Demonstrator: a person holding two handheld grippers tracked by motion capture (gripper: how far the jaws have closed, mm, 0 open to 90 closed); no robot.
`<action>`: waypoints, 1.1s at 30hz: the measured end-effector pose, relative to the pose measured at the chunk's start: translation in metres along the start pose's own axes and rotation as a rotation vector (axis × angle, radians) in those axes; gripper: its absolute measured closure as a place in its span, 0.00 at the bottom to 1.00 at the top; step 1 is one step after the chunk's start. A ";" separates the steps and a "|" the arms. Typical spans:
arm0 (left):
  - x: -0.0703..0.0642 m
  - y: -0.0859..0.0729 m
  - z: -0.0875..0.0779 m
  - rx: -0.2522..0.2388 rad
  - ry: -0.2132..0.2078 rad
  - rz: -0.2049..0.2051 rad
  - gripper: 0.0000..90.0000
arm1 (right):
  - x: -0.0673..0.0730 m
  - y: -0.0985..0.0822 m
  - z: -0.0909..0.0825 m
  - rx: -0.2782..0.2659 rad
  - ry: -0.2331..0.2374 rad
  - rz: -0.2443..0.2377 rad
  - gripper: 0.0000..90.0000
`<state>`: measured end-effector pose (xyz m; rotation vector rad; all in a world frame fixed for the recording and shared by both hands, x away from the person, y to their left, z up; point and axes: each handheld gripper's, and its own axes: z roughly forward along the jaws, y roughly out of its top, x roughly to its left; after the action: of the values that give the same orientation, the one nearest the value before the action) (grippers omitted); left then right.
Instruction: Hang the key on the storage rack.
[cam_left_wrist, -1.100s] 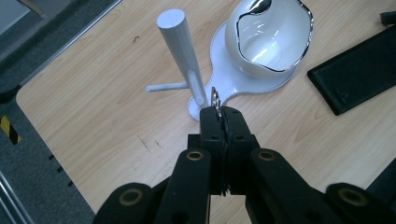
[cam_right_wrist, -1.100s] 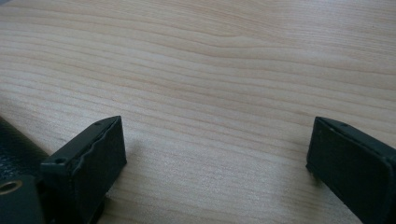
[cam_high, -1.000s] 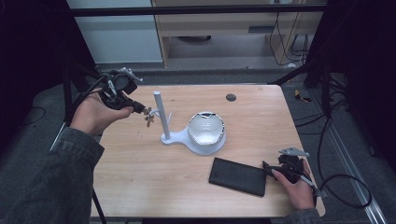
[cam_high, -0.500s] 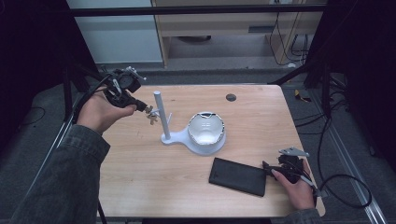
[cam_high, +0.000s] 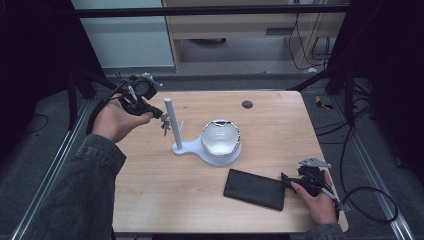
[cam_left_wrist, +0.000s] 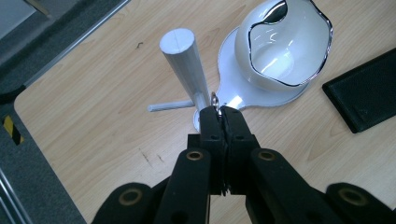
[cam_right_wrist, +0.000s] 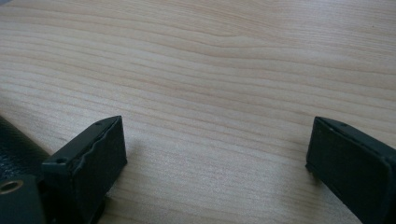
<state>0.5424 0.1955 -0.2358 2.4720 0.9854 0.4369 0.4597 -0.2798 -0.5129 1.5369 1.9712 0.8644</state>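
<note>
On the counter (cam_high: 165, 200)
Left gripper (cam_high: 159, 114): fingers pressed together on a small metal ring (cam_left_wrist: 215, 99), apparently keys dangling below in the high view.
Key relation: the ring sits just left of the white stand's post (cam_high: 172, 122); the side peg (cam_left_wrist: 170, 106) juts out near the fingers. The post's long axis is upright.
Nearer hand: the left; the right is well apart, near the right edge.
Right gripper (cam_right_wrist: 215, 154): fingers wide apart, nothing between, beside the black case (cam_high: 255, 189).
Count: one stand, one white bowl (cam_high: 221, 138), one case, two grippers.
</note>
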 end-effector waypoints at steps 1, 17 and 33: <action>0.000 -0.001 0.002 -0.004 -0.002 -0.006 0.98 | 0.000 0.000 0.000 0.000 0.000 0.001 0.06; -0.019 -0.030 -0.011 -0.178 0.031 0.043 0.70 | 0.000 0.000 0.000 0.004 -0.002 0.002 0.05; -0.086 -0.044 0.012 -0.255 -0.073 0.191 0.64 | 0.002 0.005 -0.008 -0.015 -0.011 -0.021 0.08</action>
<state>0.4625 0.1596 -0.2791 2.3387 0.6236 0.4966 0.4567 -0.2781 -0.5032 1.5062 1.9658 0.8589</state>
